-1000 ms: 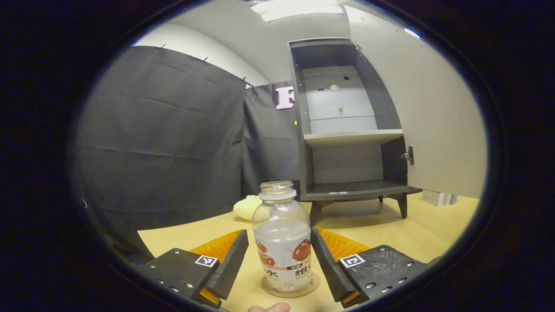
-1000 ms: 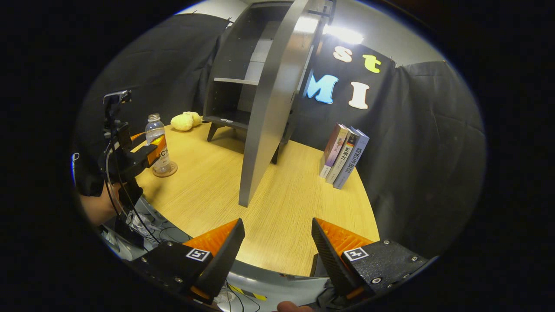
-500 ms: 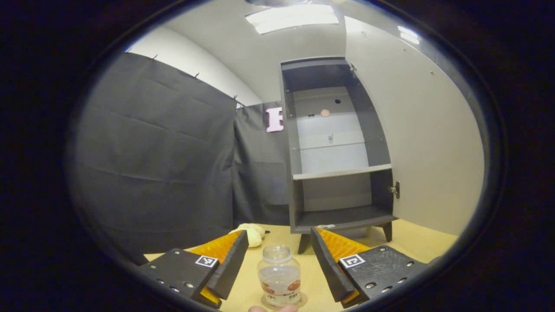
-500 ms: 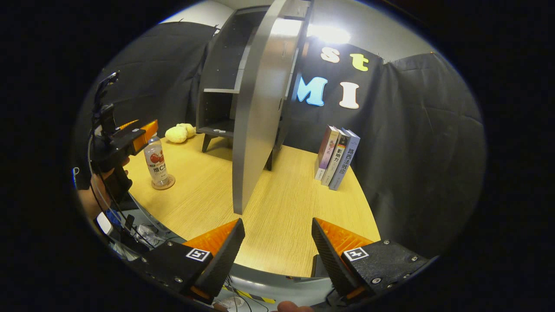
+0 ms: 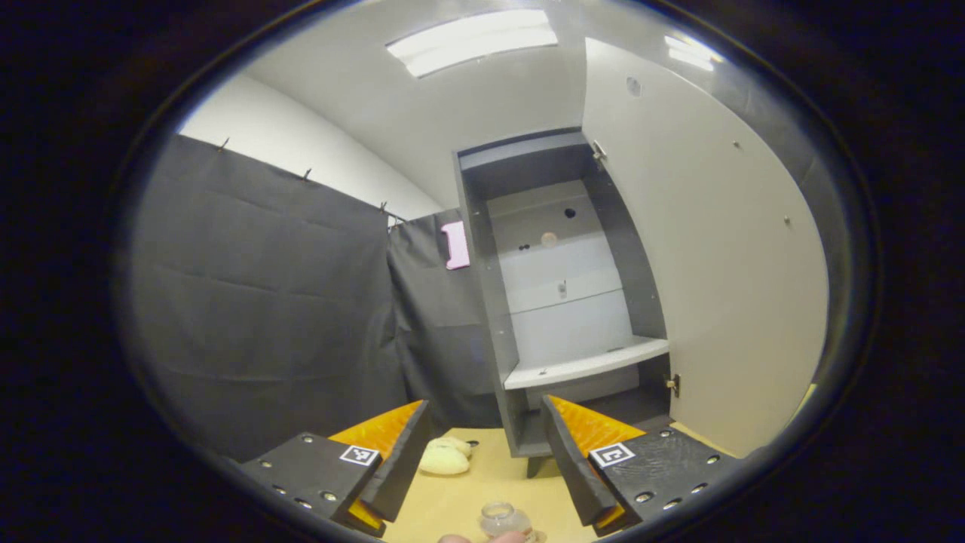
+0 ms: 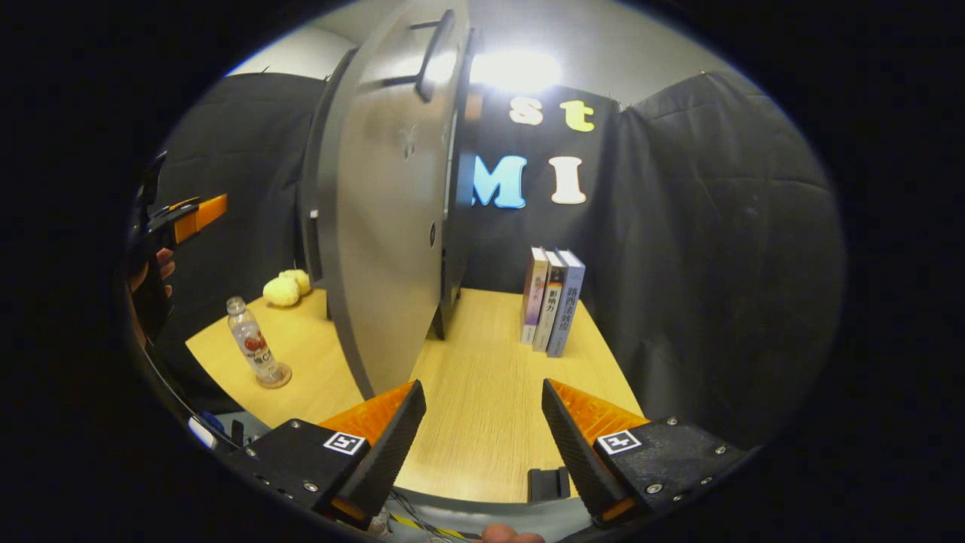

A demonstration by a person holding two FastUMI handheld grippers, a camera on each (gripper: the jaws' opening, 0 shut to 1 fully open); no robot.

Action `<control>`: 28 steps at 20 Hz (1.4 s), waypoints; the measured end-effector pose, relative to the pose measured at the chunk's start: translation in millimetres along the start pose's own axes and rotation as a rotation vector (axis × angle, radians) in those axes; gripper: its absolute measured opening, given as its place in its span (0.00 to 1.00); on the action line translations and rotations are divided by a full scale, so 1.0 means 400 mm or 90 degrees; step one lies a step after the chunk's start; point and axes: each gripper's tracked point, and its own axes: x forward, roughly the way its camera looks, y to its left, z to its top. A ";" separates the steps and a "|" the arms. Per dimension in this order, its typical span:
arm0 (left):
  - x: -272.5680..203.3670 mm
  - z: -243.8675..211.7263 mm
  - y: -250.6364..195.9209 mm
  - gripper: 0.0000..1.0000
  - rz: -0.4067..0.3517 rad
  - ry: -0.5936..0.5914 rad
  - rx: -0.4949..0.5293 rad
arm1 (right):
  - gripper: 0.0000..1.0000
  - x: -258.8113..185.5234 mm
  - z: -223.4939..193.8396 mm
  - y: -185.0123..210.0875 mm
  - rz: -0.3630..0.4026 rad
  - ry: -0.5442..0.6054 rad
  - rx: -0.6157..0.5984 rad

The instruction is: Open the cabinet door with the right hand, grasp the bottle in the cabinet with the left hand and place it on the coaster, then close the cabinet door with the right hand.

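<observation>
Right gripper view: the bottle stands on the coaster on the tabletop. Both tongs, left and right, are wide open and hold nothing. Next, I think, push the open cabinet door slowly, flat on its face.

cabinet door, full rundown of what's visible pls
The cabinet door is a tall, flat grey panel, likely painted board, and stands wide open. In the right gripper view its outer face shows a dark bar handle near the top; its lower edge hangs above the wooden table. In the left gripper view its pale inner face carries a metal hinge joining it to the cabinet. Neither gripper touches it.
</observation>
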 end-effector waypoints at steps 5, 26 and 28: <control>0.000 0.178 -0.057 0.88 -0.039 0.038 -0.041 | 0.95 0.014 0.307 -0.045 0.002 -0.132 0.034; -0.012 0.053 -0.005 0.83 -0.137 0.162 -0.111 | 0.89 -0.020 0.466 0.108 0.011 -0.155 0.027; 0.007 0.037 0.016 0.83 -0.134 0.167 -0.109 | 0.89 -0.022 0.471 0.166 0.033 -0.159 0.036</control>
